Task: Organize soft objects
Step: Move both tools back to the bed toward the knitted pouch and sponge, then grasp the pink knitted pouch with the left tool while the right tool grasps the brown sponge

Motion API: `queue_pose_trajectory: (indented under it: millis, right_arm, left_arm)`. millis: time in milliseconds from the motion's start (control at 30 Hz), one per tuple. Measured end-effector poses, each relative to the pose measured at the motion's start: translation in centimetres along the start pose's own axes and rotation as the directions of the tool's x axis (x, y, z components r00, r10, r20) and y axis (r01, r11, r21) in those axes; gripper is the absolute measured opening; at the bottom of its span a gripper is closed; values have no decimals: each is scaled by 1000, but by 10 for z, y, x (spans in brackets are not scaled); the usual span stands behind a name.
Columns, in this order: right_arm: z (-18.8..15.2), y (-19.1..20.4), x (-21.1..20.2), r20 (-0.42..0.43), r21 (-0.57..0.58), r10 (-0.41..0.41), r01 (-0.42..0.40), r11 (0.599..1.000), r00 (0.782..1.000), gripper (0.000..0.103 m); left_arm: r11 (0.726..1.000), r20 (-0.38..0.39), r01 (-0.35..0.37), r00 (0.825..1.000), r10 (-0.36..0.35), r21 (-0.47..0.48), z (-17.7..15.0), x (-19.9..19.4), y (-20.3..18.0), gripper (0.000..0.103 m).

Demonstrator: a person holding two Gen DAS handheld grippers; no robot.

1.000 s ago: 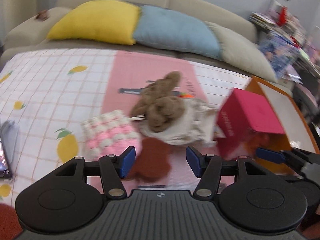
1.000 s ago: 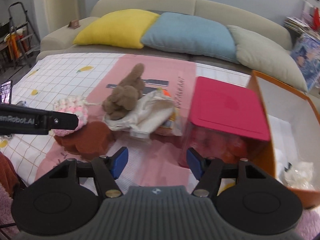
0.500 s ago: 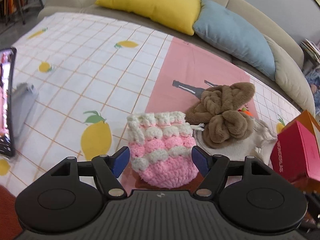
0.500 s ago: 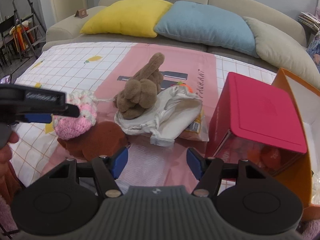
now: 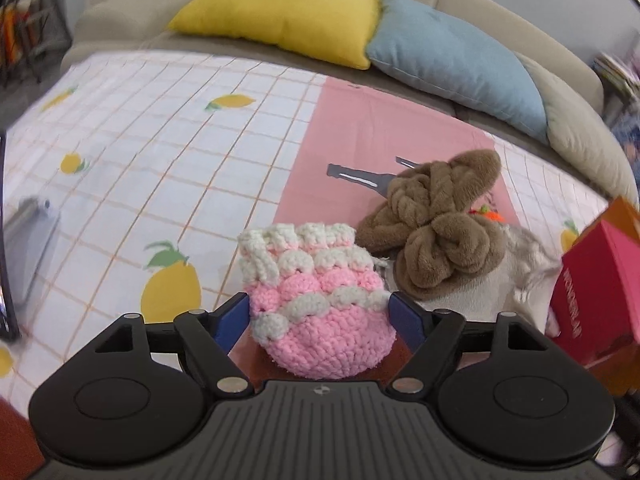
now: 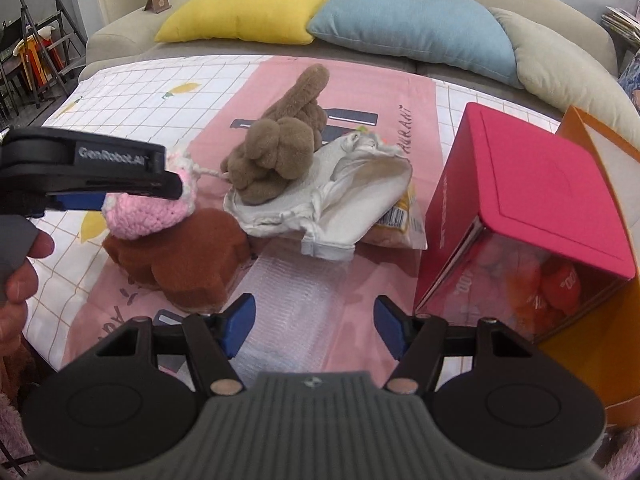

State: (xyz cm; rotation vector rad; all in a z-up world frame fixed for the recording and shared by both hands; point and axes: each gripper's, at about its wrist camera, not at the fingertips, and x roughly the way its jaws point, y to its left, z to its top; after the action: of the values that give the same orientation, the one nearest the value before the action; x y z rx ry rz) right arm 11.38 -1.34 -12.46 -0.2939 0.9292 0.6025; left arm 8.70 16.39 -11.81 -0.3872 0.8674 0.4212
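Lemon-print cloth covers the table before a sofa; the pink crochet pouch sits on a brown felt piece, between the left tongs' spread pads. Close gently mid-body, then lift straight. Right tongs wait open, empty.

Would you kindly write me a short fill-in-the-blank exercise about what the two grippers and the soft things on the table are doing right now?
1. The left gripper has its fingers on either side of the ____ and white crochet pouch.
2. The pouch sits on top of a ____ plush piece.
3. The right gripper is open and holds ____.
4. The tan knotted plush lies on a ____ cloth bag.

Missing words: pink; brown; nothing; white
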Motion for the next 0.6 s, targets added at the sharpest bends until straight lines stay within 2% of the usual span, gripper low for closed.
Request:
queue_pose_trajectory:
  millis: [67, 100, 167, 267, 433, 600]
  right_arm:
    - [-1, 0, 1, -4, 2, 2, -2, 1000, 1000, 66]
    - [-1, -1, 1, -7, 8, 4, -4, 1000, 1000, 69]
    - [-1, -3, 3, -13, 33, 16, -15, 999, 1000, 74]
    - [0, -6, 7, -32, 74, 46, -43, 996, 998, 76]
    - [-2, -3, 9, -40, 77, 50, -46, 996, 998, 77]
    - [1, -1, -1, 23, 50, 35, -36, 998, 999, 77]
  left_arm:
    - [999, 17, -10, 1000, 9, 41, -2, -2, -4, 70]
    - [998, 25, -16, 1000, 15, 60, -2, -2, -5, 66]
    - [994, 45, -38, 998, 33, 99, -4, -4, -8, 52]
    - [991, 73, -43, 997, 33, 130, -7, -8, -10, 42]
    - [989, 144, -47, 989, 26, 143, -7, -22, -8, 38]
    - [991, 191, -28, 982, 3, 128, -4, -40, -6, 37]
